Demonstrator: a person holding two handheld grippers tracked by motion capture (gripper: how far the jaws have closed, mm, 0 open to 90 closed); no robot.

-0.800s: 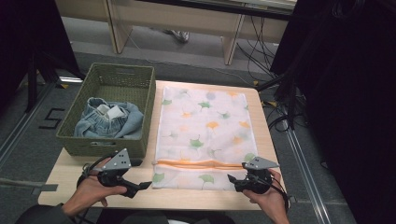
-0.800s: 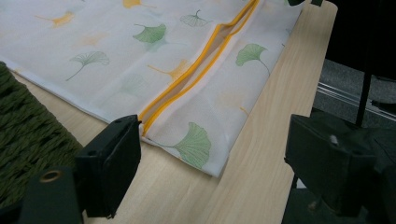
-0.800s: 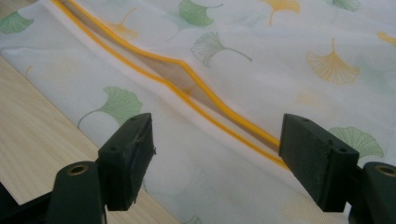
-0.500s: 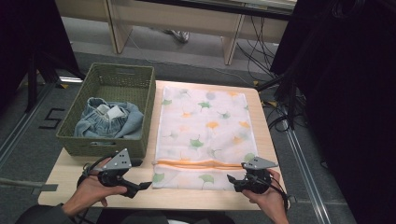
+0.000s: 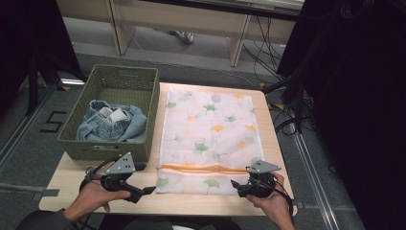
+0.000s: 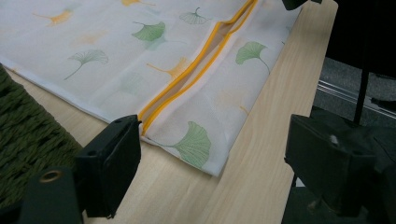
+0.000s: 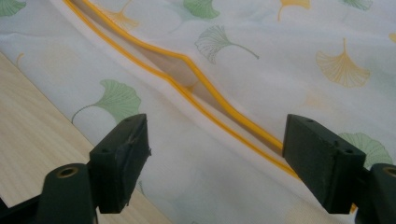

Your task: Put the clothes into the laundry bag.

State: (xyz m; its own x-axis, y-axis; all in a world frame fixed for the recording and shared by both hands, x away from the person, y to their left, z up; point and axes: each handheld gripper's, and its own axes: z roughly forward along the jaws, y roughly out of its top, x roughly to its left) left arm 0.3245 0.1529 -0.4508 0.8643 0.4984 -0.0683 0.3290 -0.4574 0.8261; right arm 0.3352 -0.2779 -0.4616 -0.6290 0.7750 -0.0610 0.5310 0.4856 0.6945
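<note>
Tongs (image 5: 149, 190) beside half-hidden jeans (image 5: 112, 125)

The one sign that could be read was a large black figure "5" (image 5: 51, 122), marked on the grey floor (image 5: 28, 158) to the left of the worktop (image 5: 72, 178), beside the green basket (image 5: 128, 76). A white tag (image 5: 115, 116) lay on the denim garment (image 5: 95, 130) inside this basket, but any print on it was too small to read.

High view above table (image 5: 72, 184) looking down, both claw views close, low (sharing the orange-edged bag (image 5: 210, 129))
</note>
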